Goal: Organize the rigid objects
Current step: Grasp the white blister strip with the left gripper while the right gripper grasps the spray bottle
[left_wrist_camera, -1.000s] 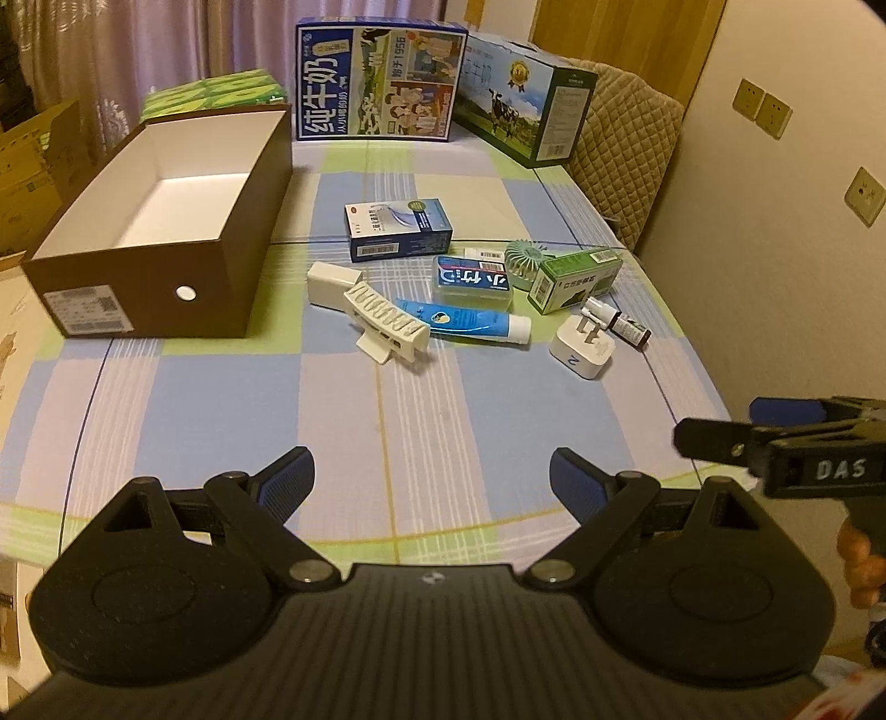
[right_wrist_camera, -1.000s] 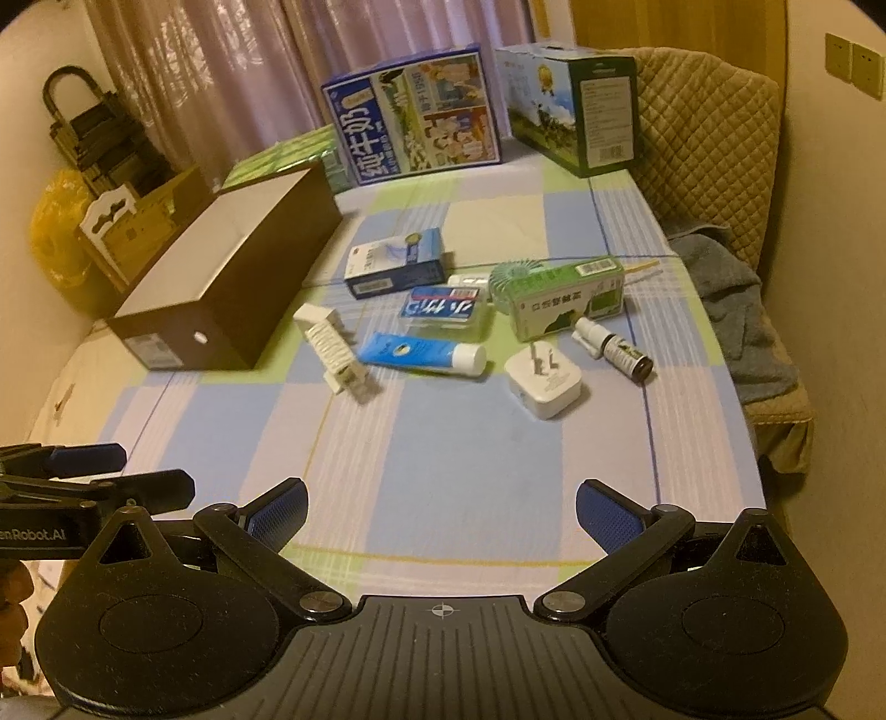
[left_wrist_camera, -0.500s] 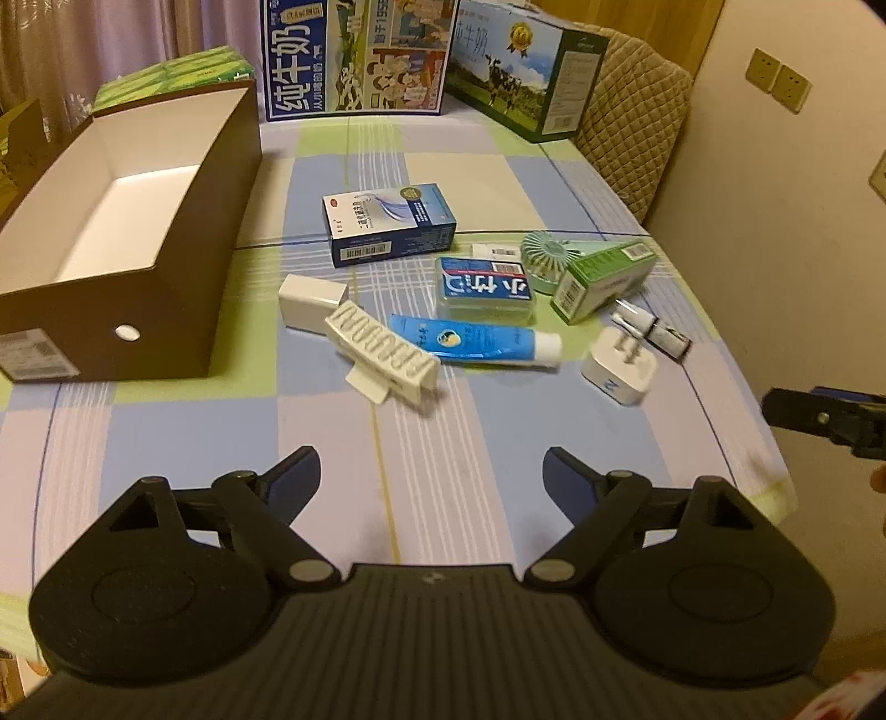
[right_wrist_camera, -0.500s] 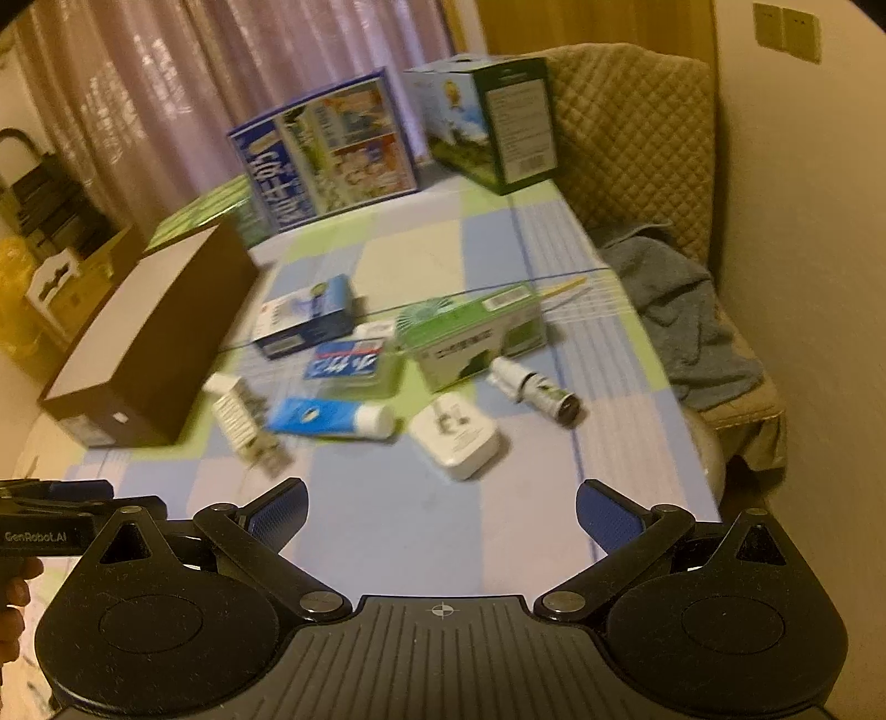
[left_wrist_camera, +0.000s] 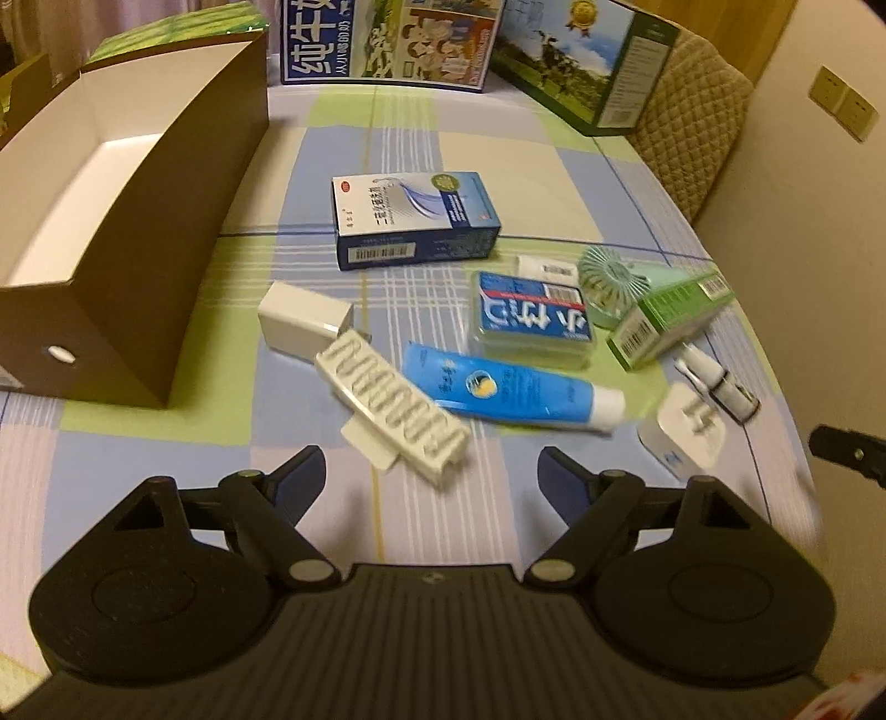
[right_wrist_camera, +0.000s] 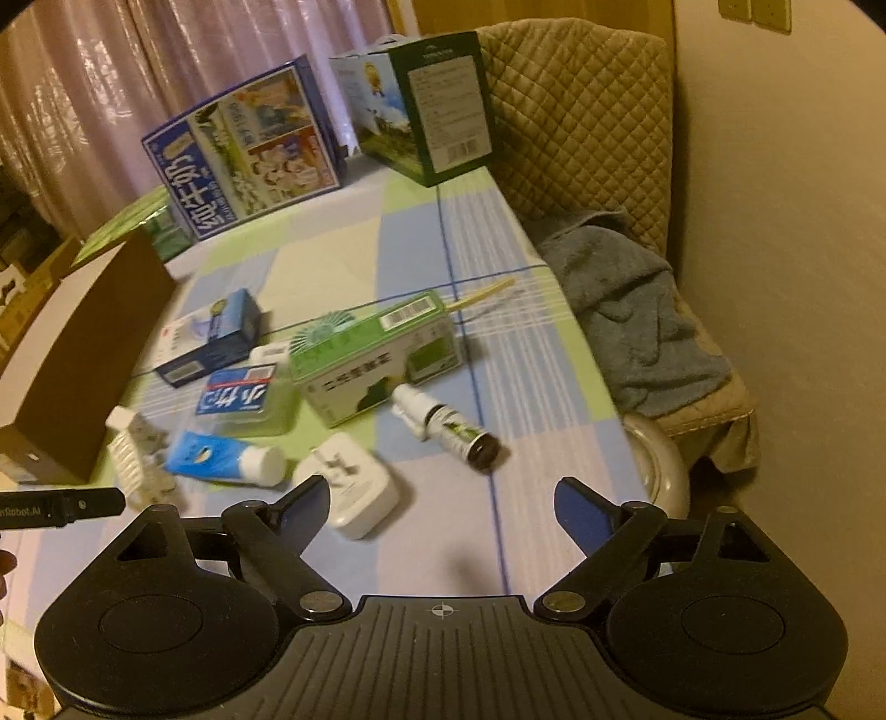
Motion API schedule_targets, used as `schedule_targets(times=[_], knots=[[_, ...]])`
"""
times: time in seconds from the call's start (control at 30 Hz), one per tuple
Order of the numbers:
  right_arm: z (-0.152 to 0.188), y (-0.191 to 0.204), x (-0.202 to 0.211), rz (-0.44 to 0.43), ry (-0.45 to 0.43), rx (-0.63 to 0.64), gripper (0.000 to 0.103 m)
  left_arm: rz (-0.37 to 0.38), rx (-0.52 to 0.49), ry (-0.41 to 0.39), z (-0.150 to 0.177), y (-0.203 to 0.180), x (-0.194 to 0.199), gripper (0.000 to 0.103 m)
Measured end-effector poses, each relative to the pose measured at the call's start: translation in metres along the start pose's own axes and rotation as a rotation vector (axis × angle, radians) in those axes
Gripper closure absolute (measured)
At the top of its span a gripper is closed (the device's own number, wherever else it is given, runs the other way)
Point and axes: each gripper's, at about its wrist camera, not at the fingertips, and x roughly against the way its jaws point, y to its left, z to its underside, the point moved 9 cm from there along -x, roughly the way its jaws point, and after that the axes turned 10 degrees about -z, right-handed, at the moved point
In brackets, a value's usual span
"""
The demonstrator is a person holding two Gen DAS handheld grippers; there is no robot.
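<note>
Small items lie in a cluster on the checked tablecloth: a blue medicine box (left_wrist_camera: pixel 412 221), a white block (left_wrist_camera: pixel 302 321), a white slotted rack (left_wrist_camera: pixel 396 407), a blue tube (left_wrist_camera: pixel 509 393), a blue-lidded case (left_wrist_camera: pixel 531 321), a green fan (left_wrist_camera: pixel 612 279), a green box (right_wrist_camera: pixel 379 360), a small spray bottle (right_wrist_camera: pixel 446 429) and a white plug adapter (right_wrist_camera: pixel 354 490). The open brown box (left_wrist_camera: pixel 127 243) stands at the left. My left gripper (left_wrist_camera: pixel 432 471) is open and empty just short of the rack. My right gripper (right_wrist_camera: pixel 443 498) is open and empty, with the adapter by its left finger.
Two large milk cartons (left_wrist_camera: pixel 387 39) (right_wrist_camera: pixel 437 99) stand at the table's far end. A quilted chair with a grey towel (right_wrist_camera: pixel 637 315) sits at the right edge. The table edge (left_wrist_camera: pixel 775 399) runs close to the bottle and adapter.
Both grippers have moved forward toward the cluster of items. The right view has swung right toward the chair. Both stay open and the items have not moved.
</note>
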Motion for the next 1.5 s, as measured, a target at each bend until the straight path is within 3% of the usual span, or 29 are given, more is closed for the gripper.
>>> schedule_targets(times=[0.33, 0.5, 0.6, 0.9, 1.1, 1.27, 1.43, 1.5], knots=[[-0.01, -0.022, -0.02, 0.032, 0.007, -0.023, 0.018, -0.07, 0.008, 0.044, -0.019, 0.005, -0.047, 0.041], [-0.011, -0.025, -0.025, 0.03, 0.016, -0.017, 0.018, -0.055, -0.003, 0.065, -0.018, 0.016, -0.05, 0.063], [-0.011, -0.026, -0.028, 0.03, 0.026, -0.008, 0.018, -0.055, -0.025, 0.066, -0.015, 0.025, -0.048, 0.071], [-0.014, -0.028, -0.033, 0.03, 0.036, 0.023, 0.018, -0.038, -0.083, 0.066, -0.014, 0.032, -0.049, 0.072], [-0.018, -0.026, -0.04, 0.016, 0.038, 0.081, 0.019, -0.046, -0.099, 0.049, -0.015, 0.033, -0.05, 0.079], [-0.019, -0.014, -0.053, -0.03, 0.044, 0.208, 0.029, -0.054, -0.088, 0.042, -0.009, 0.044, -0.045, 0.08], [-0.01, -0.004, -0.081, -0.07, 0.108, 0.363, 0.051, -0.067, -0.073, 0.034, -0.003, 0.057, -0.037, 0.08], [-0.006, -0.003, -0.09, -0.075, 0.135, 0.412, 0.055, -0.071, -0.063, 0.031, -0.001, 0.06, -0.033, 0.08]])
